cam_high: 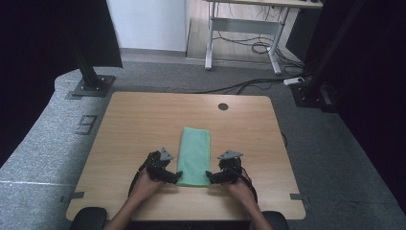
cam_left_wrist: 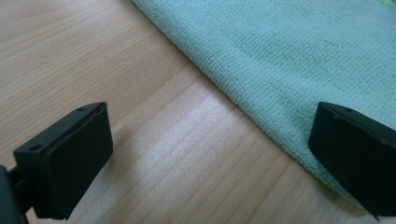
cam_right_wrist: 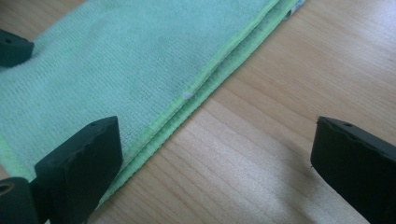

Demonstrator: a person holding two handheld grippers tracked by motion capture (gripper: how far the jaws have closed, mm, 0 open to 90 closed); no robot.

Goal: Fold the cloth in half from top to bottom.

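Note:
A green cloth [cam_high: 194,155], folded into a long narrow strip, lies flat on the wooden table [cam_high: 139,120] and runs away from me. My left gripper [cam_high: 175,176] is open at the cloth's near left corner. In the left gripper view one jaw hangs over bare wood and the other over the folded edge of the cloth [cam_left_wrist: 299,60]. My right gripper [cam_high: 210,176] is open at the near right corner. Its view shows the cloth [cam_right_wrist: 121,70] with its layered hemmed edge between the jaws, one jaw over cloth, one over wood. A jaw of the left gripper [cam_right_wrist: 14,49] shows at the far left there.
The table has a round cable hole [cam_high: 223,106] near its far edge. Black stands [cam_high: 91,81] rise at the far left and far right on the grey carpet. A desk frame with cables [cam_high: 244,38] stands behind.

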